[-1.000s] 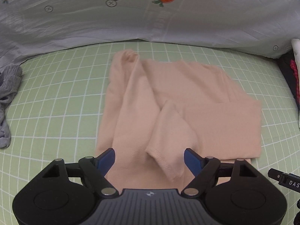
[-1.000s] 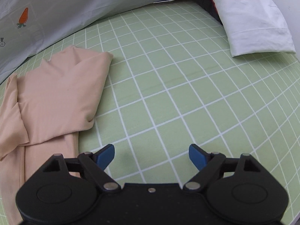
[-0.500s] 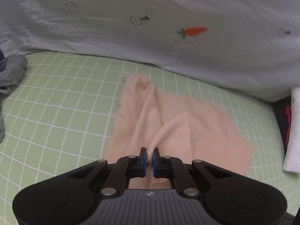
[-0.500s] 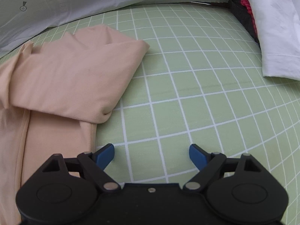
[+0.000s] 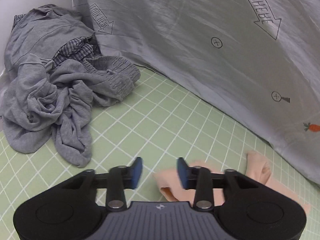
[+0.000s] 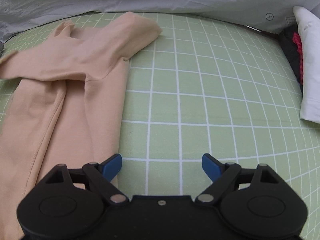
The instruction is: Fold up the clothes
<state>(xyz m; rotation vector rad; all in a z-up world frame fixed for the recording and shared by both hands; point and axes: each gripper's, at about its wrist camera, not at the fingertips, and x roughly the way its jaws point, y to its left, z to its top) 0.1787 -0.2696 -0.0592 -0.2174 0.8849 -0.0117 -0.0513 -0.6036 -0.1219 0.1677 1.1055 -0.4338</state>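
**Both jaws open, peach garment on the green sheet**

Your left gripper (image 5: pixel 159 170) has its jaws partly open and they hold nothing; between the blue pads you see only the green checked sheet (image 5: pixel 170 124). The peach garment (image 5: pixel 170 182) lies just beside and partly under the right pad in this view, so only a small piece of it shows here. The left wrist view also gives you a crumpled pile of grey clothes (image 5: pixel 60 92) near the wall, with a checked piece inside it, and a grey duvet (image 5: pixel 210 40) with printed arrows and carrots behind.

The right wrist view shows what the left one does not: most of the peach garment (image 6: pixel 66 84), lying on the sheet (image 6: pixel 200 100) with one sleeve folded across the body (the far left part is cut by the frame). Your right gripper (image 6: pixel 161 166) has its jaws wide open and empty, over bare sheet, its left pad just beside the garment edge. At the right edge lies a white pillow (image 6: pixel 310 70), with something dark and red behind it.
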